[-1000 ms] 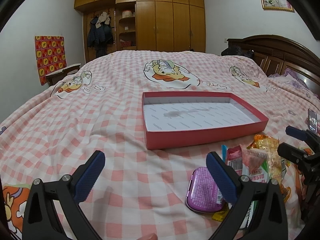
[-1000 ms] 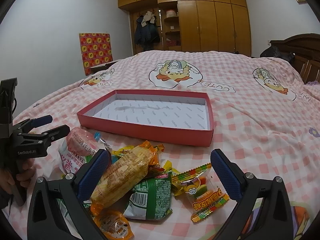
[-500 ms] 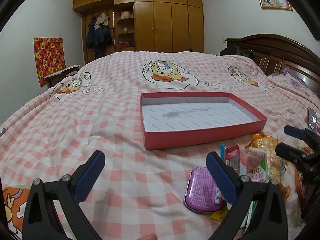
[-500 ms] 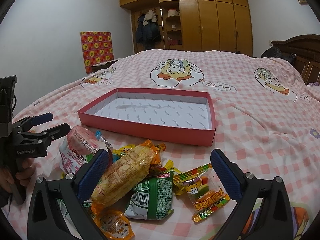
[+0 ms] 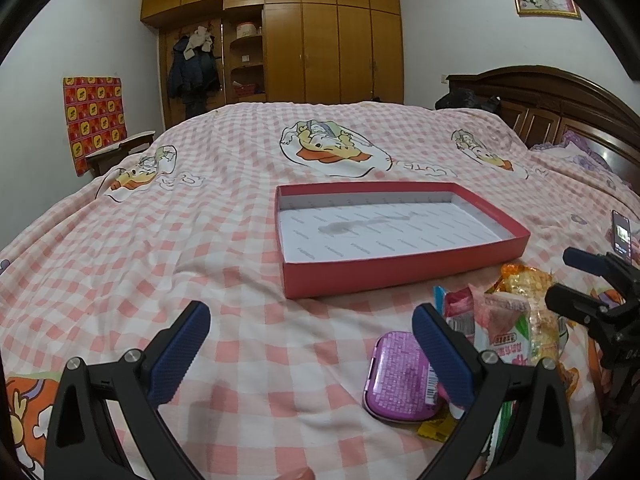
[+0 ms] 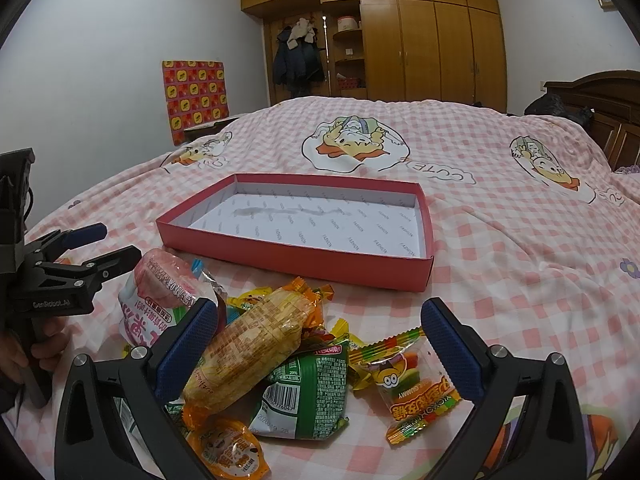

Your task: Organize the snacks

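A shallow red box (image 5: 404,270) (image 6: 296,254) with a white lining lies empty on the pink checked bedspread. In front of it is a heap of snacks: an orange cracker pack (image 6: 252,340), a green packet (image 6: 310,392), a gummy bag (image 6: 412,384), a pink-and-white bag (image 6: 154,300) (image 5: 502,336), a jelly cup (image 6: 226,450) and a purple tin (image 5: 398,374). My left gripper (image 5: 308,354) is open over bare bedspread, its right finger beside the tin. My right gripper (image 6: 320,346) is open above the heap, holding nothing.
The right gripper (image 5: 592,284) shows at the left wrist view's right edge; the left gripper (image 6: 80,256), held by a hand (image 6: 24,354), shows at the other view's left. A phone (image 5: 621,234) lies right of the box. A dark headboard (image 5: 560,108) and wooden wardrobe (image 6: 420,44) stand behind.
Both views have shifted slightly, the box and snacks sitting a little lower and nearer. Both grippers stay open, and nothing on the bed has moved.
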